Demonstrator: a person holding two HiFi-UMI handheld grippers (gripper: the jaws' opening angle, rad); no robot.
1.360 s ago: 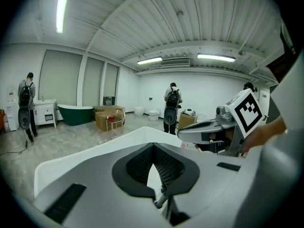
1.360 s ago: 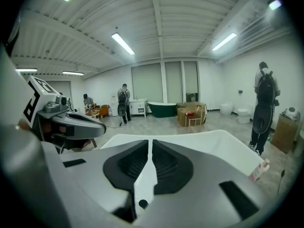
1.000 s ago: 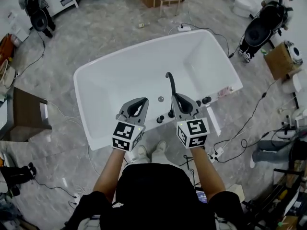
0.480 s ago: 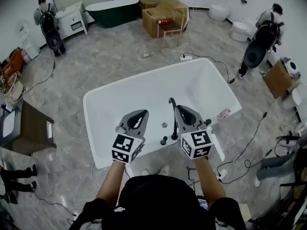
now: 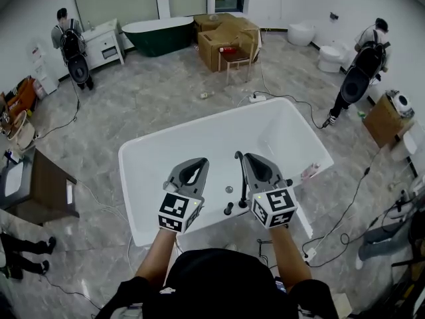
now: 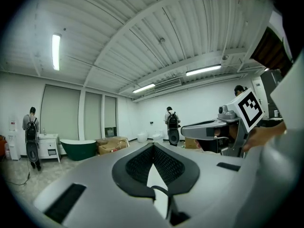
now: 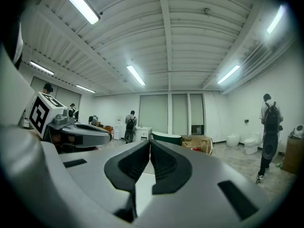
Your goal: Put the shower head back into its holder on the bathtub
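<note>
The white bathtub (image 5: 166,165) stands on the floor below me, its near rim under my hands. A black curved faucet (image 5: 237,159) and black knobs (image 5: 228,210) sit on that rim. A white bar-shaped piece, which looks like the shower head (image 5: 304,214), lies by the rim's right end, partly hidden by my right hand. My left gripper (image 5: 198,161) and right gripper (image 5: 247,157) are held level side by side above the rim, well clear of the fittings. Both are shut with nothing in them, as the left gripper view (image 6: 153,145) and right gripper view (image 7: 150,141) show.
Cables (image 5: 345,198) trail over the floor right of the tub. A brown table (image 5: 50,188) stands at the left. Farther off are a dark green tub (image 5: 159,33), cardboard boxes (image 5: 229,35), a toilet (image 5: 329,57) and people with backpacks (image 5: 73,48) (image 5: 362,72).
Both grippers have risen together, still shut and empty. The head view has lifted, so the tub sits lower and more of the far room shows.
</note>
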